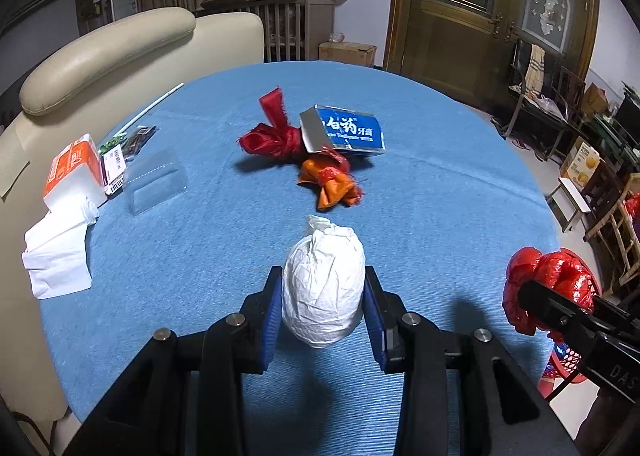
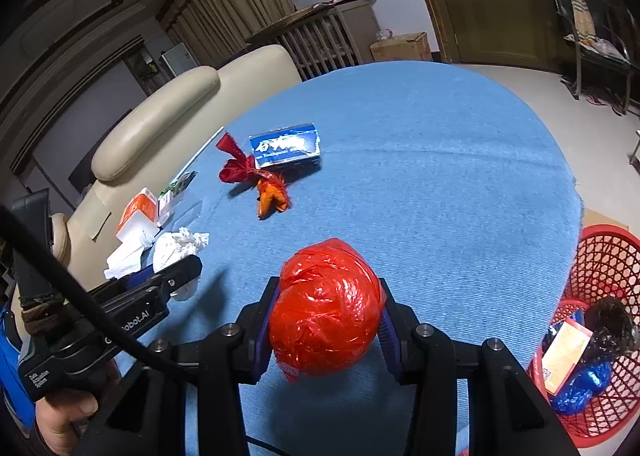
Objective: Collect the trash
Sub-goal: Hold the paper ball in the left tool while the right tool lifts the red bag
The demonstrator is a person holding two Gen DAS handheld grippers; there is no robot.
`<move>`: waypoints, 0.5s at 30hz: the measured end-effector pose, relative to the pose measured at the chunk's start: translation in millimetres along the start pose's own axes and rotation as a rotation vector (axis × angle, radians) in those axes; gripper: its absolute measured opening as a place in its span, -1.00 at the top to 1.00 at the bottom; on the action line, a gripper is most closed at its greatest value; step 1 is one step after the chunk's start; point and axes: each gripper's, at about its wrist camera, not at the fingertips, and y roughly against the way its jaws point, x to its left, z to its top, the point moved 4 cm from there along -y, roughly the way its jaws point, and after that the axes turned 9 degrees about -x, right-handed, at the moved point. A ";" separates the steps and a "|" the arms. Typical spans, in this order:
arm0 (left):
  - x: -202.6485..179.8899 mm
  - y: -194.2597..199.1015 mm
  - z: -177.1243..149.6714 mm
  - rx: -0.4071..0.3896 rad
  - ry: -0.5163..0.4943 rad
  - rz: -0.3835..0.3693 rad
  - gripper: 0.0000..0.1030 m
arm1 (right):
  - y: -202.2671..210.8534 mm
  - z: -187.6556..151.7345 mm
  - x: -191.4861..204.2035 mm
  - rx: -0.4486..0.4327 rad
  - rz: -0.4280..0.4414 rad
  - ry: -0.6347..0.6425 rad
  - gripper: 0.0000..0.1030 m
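My left gripper [image 1: 323, 292] is shut on a white crumpled paper ball [image 1: 323, 288], held just above the blue table [image 1: 440, 215]. My right gripper [image 2: 326, 316] is shut on a red plastic bag ball [image 2: 326, 308], which also shows in the left wrist view [image 1: 548, 288]. Further out on the table lie a red mesh bundle [image 1: 272, 135], an orange bundle [image 1: 332, 183] and a blue toothpaste box [image 1: 348, 129]. A red trash basket [image 2: 600, 296] stands off the table's right edge with trash inside.
An orange-and-white tissue pack [image 1: 74, 171], loose white tissues [image 1: 56, 256], a clear plastic package [image 1: 156, 183] and small wrappers [image 1: 132, 143] lie at the table's left. A beige sofa [image 1: 100, 55] borders the table on the left. Chairs and boxes stand at the right.
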 end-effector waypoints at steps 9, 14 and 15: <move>-6.0 1.0 1.9 0.003 -0.005 0.001 0.24 | 8.7 1.8 -8.3 -0.020 -0.003 -0.018 0.08; -9.7 -1.8 -0.3 0.018 -0.009 -0.003 0.24 | 11.2 2.5 -13.8 -0.024 -0.008 -0.030 0.08; -10.4 -2.5 -0.6 0.020 -0.010 -0.005 0.24 | 12.0 2.6 -14.8 -0.024 -0.009 -0.031 0.08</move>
